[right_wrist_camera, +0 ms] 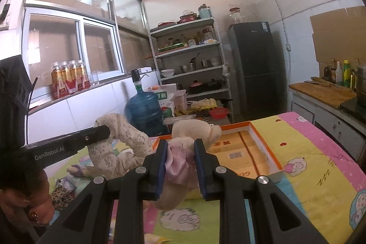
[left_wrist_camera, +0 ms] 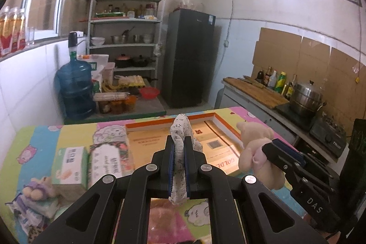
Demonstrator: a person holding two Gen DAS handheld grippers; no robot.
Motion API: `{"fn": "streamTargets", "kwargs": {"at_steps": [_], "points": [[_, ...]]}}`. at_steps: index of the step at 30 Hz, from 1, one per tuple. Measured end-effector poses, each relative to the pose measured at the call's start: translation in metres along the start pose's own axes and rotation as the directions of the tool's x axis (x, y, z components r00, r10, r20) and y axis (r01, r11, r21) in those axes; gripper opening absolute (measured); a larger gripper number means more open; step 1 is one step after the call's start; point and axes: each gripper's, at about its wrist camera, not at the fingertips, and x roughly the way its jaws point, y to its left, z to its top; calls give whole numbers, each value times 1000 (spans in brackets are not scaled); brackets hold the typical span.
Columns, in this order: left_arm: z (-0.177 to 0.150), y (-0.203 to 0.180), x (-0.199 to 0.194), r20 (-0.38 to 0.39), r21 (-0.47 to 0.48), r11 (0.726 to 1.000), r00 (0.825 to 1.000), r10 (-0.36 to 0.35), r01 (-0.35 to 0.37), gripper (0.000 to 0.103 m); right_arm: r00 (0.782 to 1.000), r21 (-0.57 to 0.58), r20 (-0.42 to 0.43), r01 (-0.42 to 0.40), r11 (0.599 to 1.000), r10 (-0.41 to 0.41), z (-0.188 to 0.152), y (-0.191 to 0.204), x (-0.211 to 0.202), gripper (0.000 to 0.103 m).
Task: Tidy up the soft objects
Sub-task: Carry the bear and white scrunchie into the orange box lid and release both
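While carrying both loads toward the shallow orange-rimmed cardboard box (left_wrist_camera: 219,127) at the far middle of the desk (left_wrist_camera: 45,134): left tongs (left_wrist_camera: 179,148) clenched on floral white cloth roll (left_wrist_camera: 180,129), right tongs (right_wrist_camera: 179,152) clenched on cream plush bear in pink dress (right_wrist_camera: 192,129). Best lowered fully inside before releasing.

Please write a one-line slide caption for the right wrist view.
Right tool grips a plush bear above the orange box; left tool holds floral cloth.
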Motion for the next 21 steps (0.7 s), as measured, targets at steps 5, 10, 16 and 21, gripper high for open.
{"fn": "streamTargets", "kwargs": {"at_steps": [5,10,16,21], "points": [[6,-15,27,-18,12,1000,1000,7,-7,7,1000,16,-13,0,1000,0,5,-26,15,24],[10,-19,59,-49,-9,1000,999,22,-23,7,999,22,-46,-3,1000,4,12,-49,36,24],[13,-10,104,-111,-55,997,992,54,-60,7,992,30,-122,-16,999,20,21,-74,74,24],[11,1,136,-157,-96,992,986,61,-76,7,985,27,-168,-30,999,35,23,-82,101,24]]}}
